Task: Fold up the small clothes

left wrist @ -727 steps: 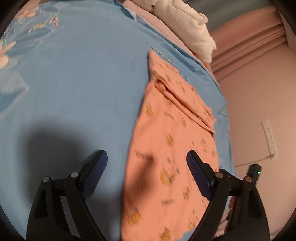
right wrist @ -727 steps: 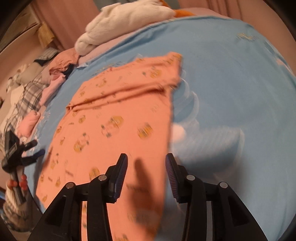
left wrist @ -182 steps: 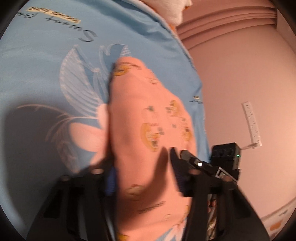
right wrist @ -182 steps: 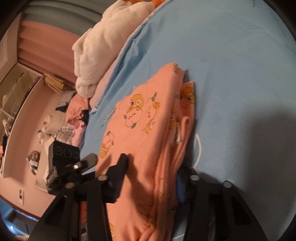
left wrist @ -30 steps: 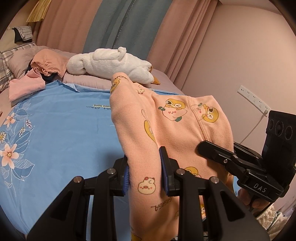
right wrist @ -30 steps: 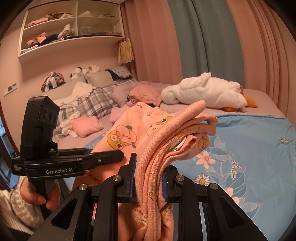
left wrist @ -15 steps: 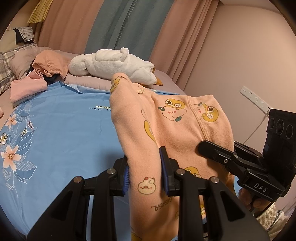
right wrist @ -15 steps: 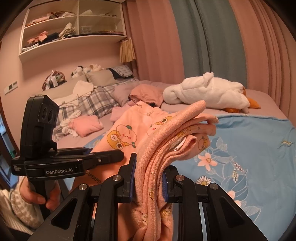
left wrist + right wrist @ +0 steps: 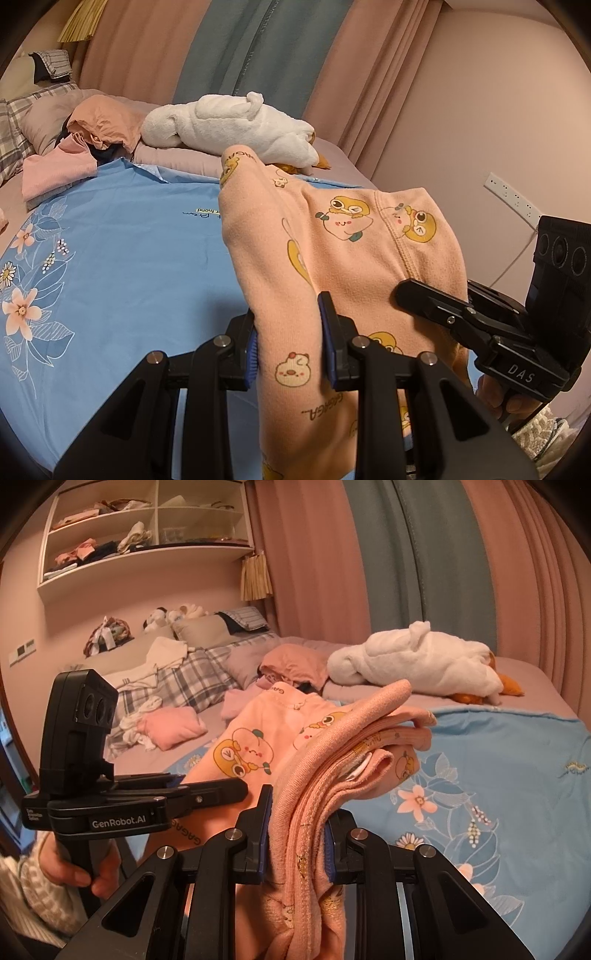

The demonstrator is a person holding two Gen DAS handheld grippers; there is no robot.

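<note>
A folded peach garment [image 9: 332, 251] with cartoon prints is held in the air above the blue bedsheet [image 9: 122, 266]. My left gripper [image 9: 290, 332] is shut on one side of the folded bundle. My right gripper [image 9: 297, 830] is shut on the other side, where several stacked layers [image 9: 354, 746] stick out past the fingers. Each gripper shows in the other's view: the right one in the left wrist view [image 9: 480, 325], the left one in the right wrist view [image 9: 147, 797].
A white plush toy [image 9: 229, 127] lies at the far side of the bed, seen too in the right wrist view [image 9: 417, 664]. Loose pink clothes [image 9: 55, 173] and plaid pillows [image 9: 192, 686] lie near the headboard. A wall shelf [image 9: 140, 535] holds clothes. A power strip [image 9: 513, 199] is on the right wall.
Over the last second the garment stays lifted and clamped in both grippers; the view has drifted slightly. Earlier it lay flat on the sheet, then folded.
</note>
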